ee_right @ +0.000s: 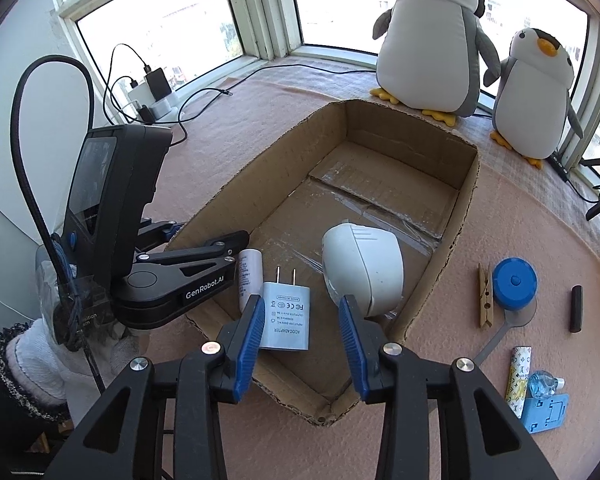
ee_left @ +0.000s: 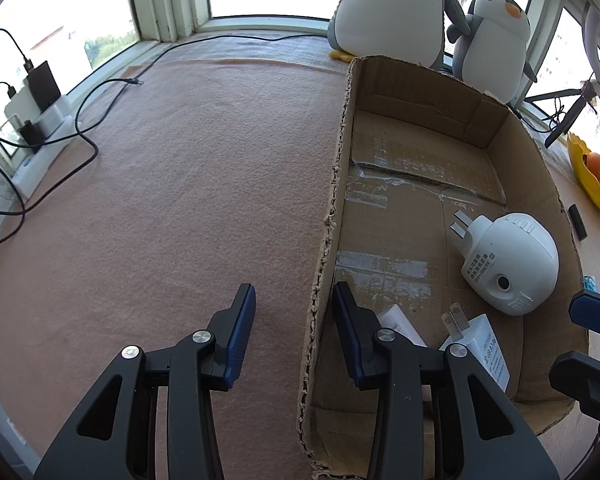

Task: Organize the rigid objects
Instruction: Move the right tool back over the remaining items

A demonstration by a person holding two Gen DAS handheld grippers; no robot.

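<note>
An open cardboard box [ee_right: 466, 200] lies on the pink cloth. Inside it are a white AC adapter [ee_right: 286, 320], a round white plug-in device [ee_right: 364, 268] and a small white cylinder [ee_right: 249, 276]. My right gripper [ee_right: 302, 328] is open over the box's near corner. The adapter lies flat between its blue pads, and the right pad is clear of it. My left gripper [ee_left: 294, 320] is open and straddles the box's left wall [ee_left: 340, 160], one finger outside and one inside. The left wrist view also shows the adapter [ee_left: 484, 344] and the round device [ee_left: 512, 260].
Right of the box lie a wooden clothespin [ee_right: 485, 296], a blue round suction hook [ee_right: 514, 284], a black bar [ee_right: 576, 308], a patterned tube [ee_right: 520, 380] and a blue packet [ee_right: 548, 412]. Two plush penguins [ee_right: 428, 40] stand behind it. A power strip with cables [ee_right: 152, 96] sits far left.
</note>
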